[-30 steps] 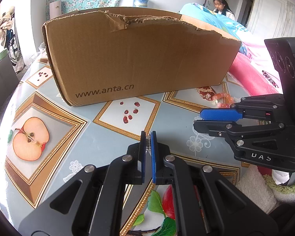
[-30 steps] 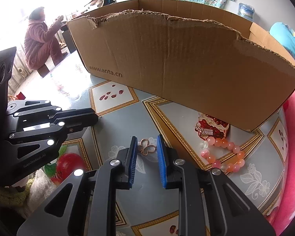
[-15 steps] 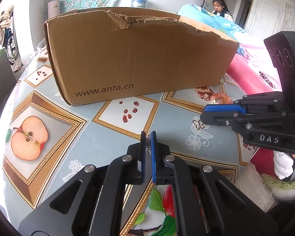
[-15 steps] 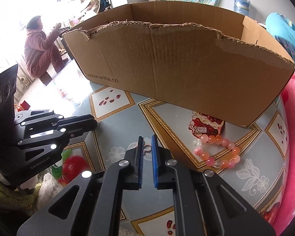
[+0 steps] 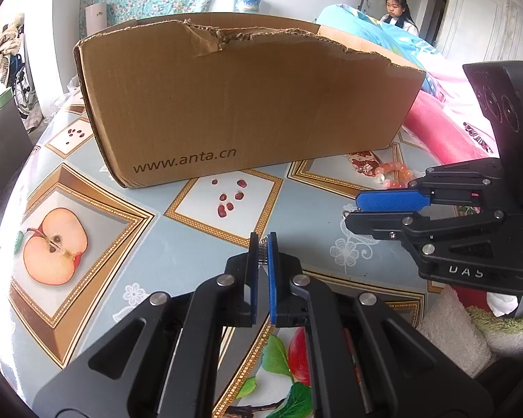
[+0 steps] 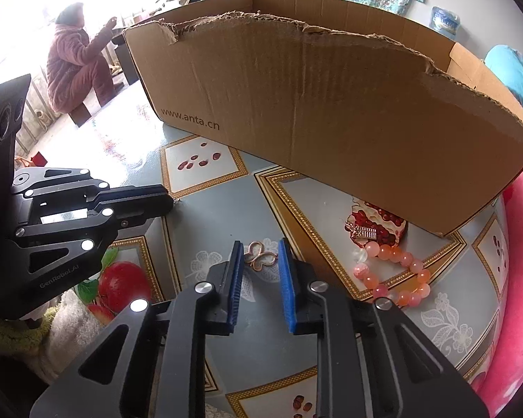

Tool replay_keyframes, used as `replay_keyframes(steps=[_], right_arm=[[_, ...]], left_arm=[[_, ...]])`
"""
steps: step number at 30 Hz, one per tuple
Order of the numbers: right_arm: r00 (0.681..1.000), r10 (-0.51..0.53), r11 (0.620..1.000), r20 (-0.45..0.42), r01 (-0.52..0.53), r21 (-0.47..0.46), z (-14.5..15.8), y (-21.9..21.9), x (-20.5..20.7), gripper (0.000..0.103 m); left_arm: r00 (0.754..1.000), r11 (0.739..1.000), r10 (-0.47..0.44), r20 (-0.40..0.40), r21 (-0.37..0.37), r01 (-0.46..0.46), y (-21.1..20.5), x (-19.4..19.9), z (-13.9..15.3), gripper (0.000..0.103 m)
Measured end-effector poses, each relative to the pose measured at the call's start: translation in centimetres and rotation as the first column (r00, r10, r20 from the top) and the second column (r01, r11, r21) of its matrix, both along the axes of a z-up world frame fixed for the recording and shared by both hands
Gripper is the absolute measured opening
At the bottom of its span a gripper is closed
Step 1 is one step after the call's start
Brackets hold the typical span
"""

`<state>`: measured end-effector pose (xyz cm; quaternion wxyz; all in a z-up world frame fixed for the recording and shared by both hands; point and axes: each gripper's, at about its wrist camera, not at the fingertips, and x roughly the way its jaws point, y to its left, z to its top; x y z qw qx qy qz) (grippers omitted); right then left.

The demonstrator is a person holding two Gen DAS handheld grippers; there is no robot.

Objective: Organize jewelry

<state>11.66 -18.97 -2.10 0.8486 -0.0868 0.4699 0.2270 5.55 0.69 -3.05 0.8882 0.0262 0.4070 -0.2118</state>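
Observation:
My left gripper (image 5: pixel 262 240) is shut on a small silver beaded piece of jewelry (image 5: pixel 262 244) held just above the table; it also shows in the right wrist view (image 6: pixel 169 202). My right gripper (image 6: pixel 260 249) is open, its blue pads on either side of a rose-gold butterfly pendant (image 6: pixel 260 258) that lies on the tablecloth. A pink bead bracelet (image 6: pixel 394 271) with a small silver charm (image 6: pixel 362 232) lies to the right of it. The open cardboard box (image 6: pixel 331 115) stands behind.
The fruit-print tablecloth (image 5: pixel 177 261) covers the table. A pink bolster (image 6: pixel 516 296) lies along the right edge. Fluffy white cloth (image 5: pixel 449 327) sits under the right gripper's body. People sit in the background.
My right gripper closed around the butterfly pendant half a second ago, then opened again and stands wider now. The pendant lies on the table. My left gripper has stayed shut and barely moved.

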Motion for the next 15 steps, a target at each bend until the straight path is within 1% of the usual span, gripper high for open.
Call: replay_keyframes(steps=[9, 10, 11, 15], right_arm=[[1.000, -0.012, 0.999, -0.017, 0.013, 0.034, 0.0, -0.5, 0.4, 0.020], [1.000, -0.013, 0.999, -0.019, 0.014, 0.038, 0.1, -0.6, 0.4, 0.016], [0.999, -0.017, 0.999, -0.027, 0.018, 0.040, 0.1, -0.7, 0.5, 0.004], [0.999, -0.029, 0.998, -0.040, 0.031, 0.055, 0.0, -1.2, 0.6, 0.004]], left_arm=[[1.000, 1.000, 0.000, 0.000, -0.002, 0.000, 0.0, 0.0, 0.0, 0.004], [1.000, 1.000, -0.001, 0.000, -0.002, 0.001, 0.0, 0.0, 0.0, 0.004], [1.000, 1.000, -0.001, 0.000, -0.003, 0.001, 0.0, 0.0, 0.0, 0.004], [1.000, 1.000, -0.004, -0.004, -0.004, 0.004, 0.2, -0.1, 0.0, 0.004]])
